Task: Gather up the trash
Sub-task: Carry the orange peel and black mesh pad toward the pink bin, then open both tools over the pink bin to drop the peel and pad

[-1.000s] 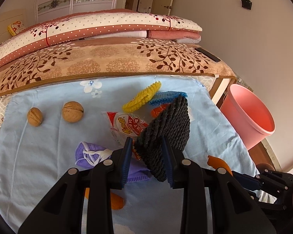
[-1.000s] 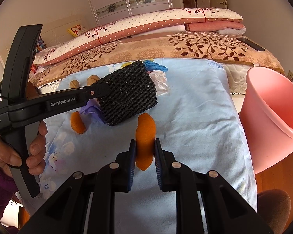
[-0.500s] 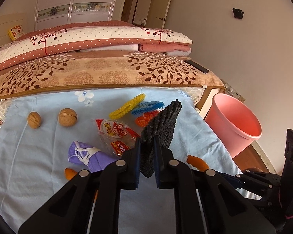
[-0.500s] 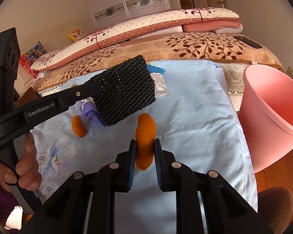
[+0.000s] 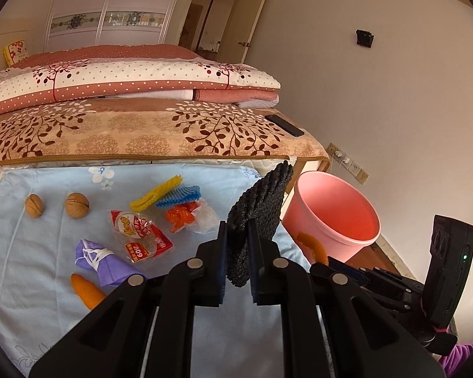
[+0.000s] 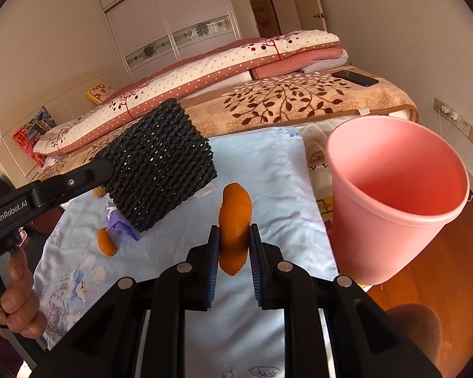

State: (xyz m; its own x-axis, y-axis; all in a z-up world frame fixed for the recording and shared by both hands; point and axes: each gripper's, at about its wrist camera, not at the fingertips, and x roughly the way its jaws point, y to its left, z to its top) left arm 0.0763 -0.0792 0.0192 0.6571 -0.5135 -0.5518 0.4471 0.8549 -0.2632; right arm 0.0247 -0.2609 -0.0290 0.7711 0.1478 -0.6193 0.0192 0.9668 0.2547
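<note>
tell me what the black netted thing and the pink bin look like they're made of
Black netted thing in the left claw: probably soft foam mesh, matte, with an open woven lattice that light shows through.
Pink bin: likely molded plastic, smooth with a slight sheen, one even colour and a rolled rim.

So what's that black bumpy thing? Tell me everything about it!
The black net is a squashy foam mesh sleeve, woven in ridges with tiny holes the light peeks through. It looks soft and flattened, roughly square. The left gripper pinches it at one edge between its blue pads, holding it up in the air above the blue cloth, near the pink bin. Nothing else touches it.
</note>
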